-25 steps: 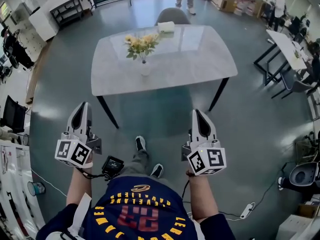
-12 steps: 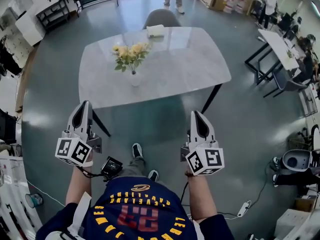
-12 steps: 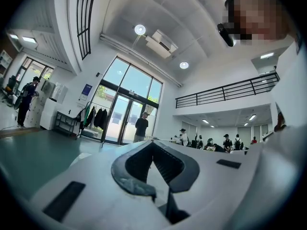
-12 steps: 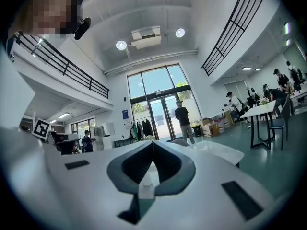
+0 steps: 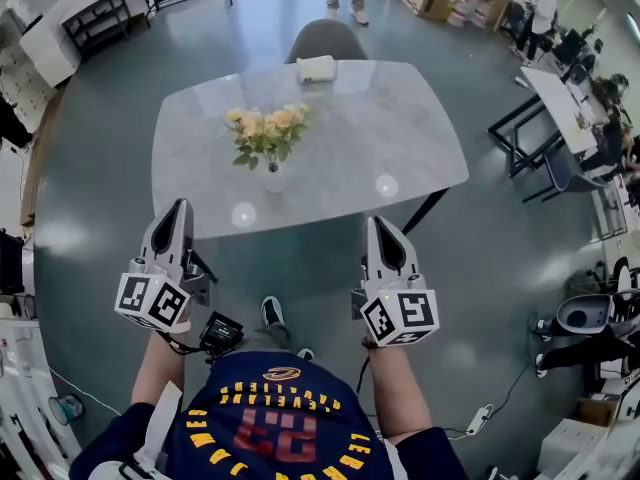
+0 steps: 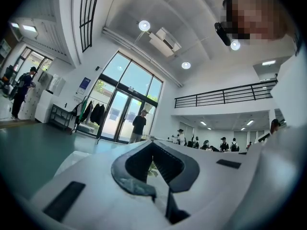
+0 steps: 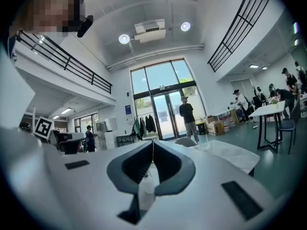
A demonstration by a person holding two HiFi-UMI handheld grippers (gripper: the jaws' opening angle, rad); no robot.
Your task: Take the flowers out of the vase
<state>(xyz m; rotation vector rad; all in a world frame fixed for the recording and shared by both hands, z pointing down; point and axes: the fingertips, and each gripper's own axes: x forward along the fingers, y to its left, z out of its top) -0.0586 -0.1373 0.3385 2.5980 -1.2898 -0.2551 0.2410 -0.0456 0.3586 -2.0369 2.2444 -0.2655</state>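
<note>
1. Flowers (image 5: 268, 128): yellow bunch with green leaves, standing upright in a small white vase (image 5: 274, 179). The vase sits on the left half of the pale surface (image 5: 400, 118), set back from the near edge. Seen from the left tool (image 5: 178, 208), they lie ahead and to the right.
2. Left tool (image 6: 152, 143): tips pressed together, nothing between them, touching nothing. It points level toward the surface's near left corner, well apart from the vase.
3. Stems: long axis vertical, so a grasp would likely come side-on, below the blooms and above the vase mouth.
4. Right tool (image 5: 372, 224): the flowers lie ahead and to its left. Its own view (image 7: 152, 143) shows the jaws closed and empty, pointing level, well apart from the vase.
5. Judgement: the vase stands roughly between the two tools, the left one marginally nearer. Either must open before any grasp.
</note>
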